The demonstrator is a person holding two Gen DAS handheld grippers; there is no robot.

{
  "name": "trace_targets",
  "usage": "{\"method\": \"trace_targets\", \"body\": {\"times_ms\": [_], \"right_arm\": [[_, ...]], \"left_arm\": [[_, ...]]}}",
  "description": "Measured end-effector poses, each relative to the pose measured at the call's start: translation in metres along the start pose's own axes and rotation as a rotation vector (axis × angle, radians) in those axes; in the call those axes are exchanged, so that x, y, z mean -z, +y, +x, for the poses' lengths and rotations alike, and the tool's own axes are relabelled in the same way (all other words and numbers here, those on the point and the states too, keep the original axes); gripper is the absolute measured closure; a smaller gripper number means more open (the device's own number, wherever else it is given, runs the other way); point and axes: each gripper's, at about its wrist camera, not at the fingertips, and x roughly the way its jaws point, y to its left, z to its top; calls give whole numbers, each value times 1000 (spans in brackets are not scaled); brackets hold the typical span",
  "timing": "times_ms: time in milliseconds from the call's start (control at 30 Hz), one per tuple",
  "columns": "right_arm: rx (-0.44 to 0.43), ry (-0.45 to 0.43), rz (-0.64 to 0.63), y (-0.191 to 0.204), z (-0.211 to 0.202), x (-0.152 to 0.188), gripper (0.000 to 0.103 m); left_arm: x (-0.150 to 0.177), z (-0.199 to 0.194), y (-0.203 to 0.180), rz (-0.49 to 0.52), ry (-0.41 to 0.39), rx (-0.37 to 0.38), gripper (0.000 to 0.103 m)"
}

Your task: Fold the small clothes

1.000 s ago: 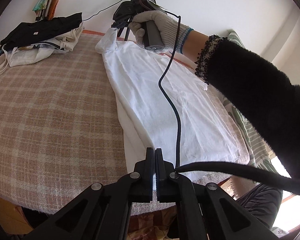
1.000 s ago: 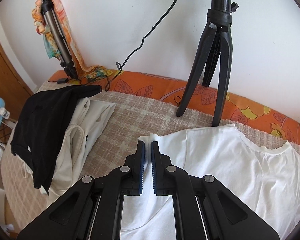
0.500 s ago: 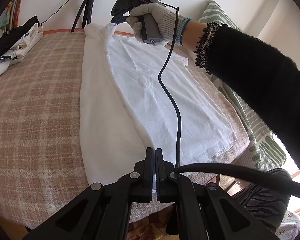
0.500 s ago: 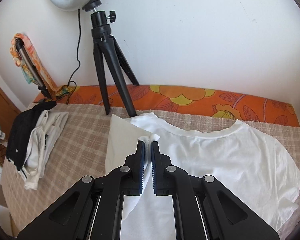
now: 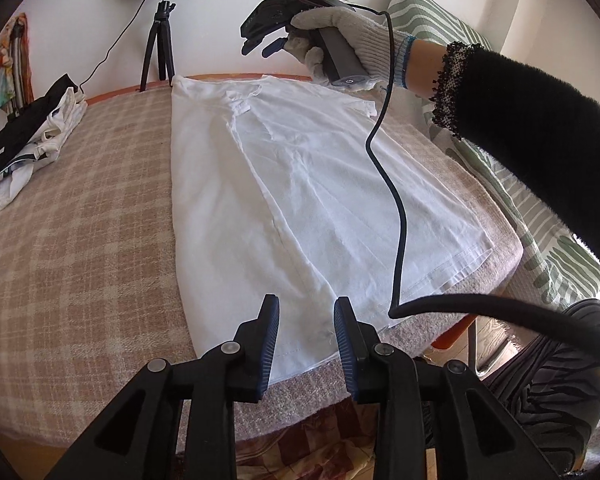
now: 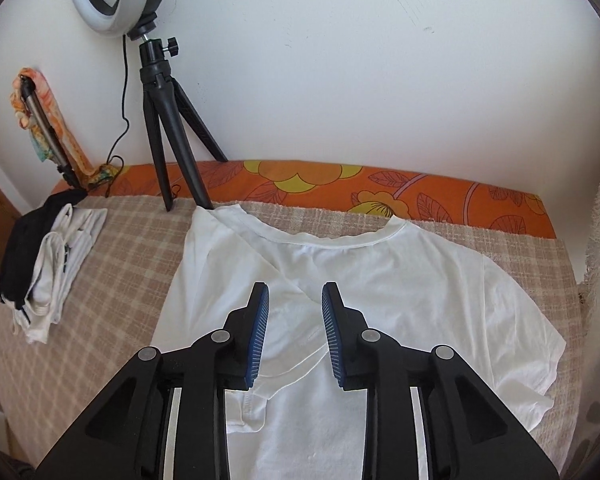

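Observation:
A white T-shirt [image 5: 300, 184] lies flat on the checked tabletop, its left side folded over the middle. In the right wrist view the same T-shirt [image 6: 380, 280] shows its collar toward the wall and the folded sleeve below the jaws. My left gripper [image 5: 306, 304] hovers over the shirt's hem, jaws opening, with nothing pinched between them. My right gripper [image 6: 292, 292] hangs above the shoulder area, jaws opening and free of cloth. The right gripper [image 5: 266, 42] also shows in the left wrist view, raised above the collar in a gloved hand [image 5: 340, 36].
A pile of folded black and white clothes [image 5: 24, 140] sits at the left edge, seen as well in the right wrist view [image 6: 44, 264]. A ring light on a tripod [image 6: 160, 128] stands at the far edge by the wall. A black cable [image 5: 396, 208] drapes across the shirt.
Both grippers carried the shirt's left side over the middle, then let it go; both sets of jaws went from shut to apart. The right gripper has lifted off the cloth.

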Motion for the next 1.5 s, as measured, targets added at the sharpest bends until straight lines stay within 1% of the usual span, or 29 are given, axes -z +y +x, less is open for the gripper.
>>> {"method": "trace_targets", "body": {"times_ms": [33, 200, 333, 467, 567, 667, 767, 900, 1000, 1100, 1233, 1333, 1400, 1467, 1500], "right_arm": [[-10, -8, 3, -2, -9, 1, 70], [-9, -38, -2, -15, -52, 9, 70], [-4, -67, 12, -36, -92, 19, 70], [14, -93, 23, -61, -131, 37, 70], [24, -102, 31, -81, -154, 56, 70], [44, -102, 33, -98, -169, 74, 67], [67, -104, 42, -118, -180, 92, 63], [82, -74, 69, -145, -177, 110, 63], [80, -50, 95, -163, -169, 121, 63], [78, -31, 108, -178, -159, 127, 63], [69, -9, 111, -192, -146, 131, 63], [72, 6, 109, -200, -134, 131, 63], [61, 17, 115, -206, -126, 130, 63], [41, 29, 126, -212, -118, 129, 59], [33, 32, 132, -214, -114, 128, 55]], "left_arm": [[0, -1, 0, 0, 0, -10, 75], [1, -8, -5, 4, -16, -32, 74], [1, -12, -14, 12, -27, -43, 72], [-2, -9, -30, 28, -35, -33, 72], [-4, -3, -46, 42, -40, -9, 72], [-8, 7, -65, 52, -50, 30, 71], [-14, 22, -85, 76, -66, 34, 69], [-22, 44, -115, 112, -55, 74, 68], [-28, 58, -138, 152, -55, 84, 68], [-33, 74, -157, 172, -51, 86, 68], [-38, 94, -180, 184, -21, 139, 67], [-40, 106, -198, 205, -6, 175, 61], [-40, 111, -208, 226, -4, 177, 52], [-39, 117, -216, 256, 3, 154, 52], [-40, 121, -218, 263, 7, 147, 52]]}}
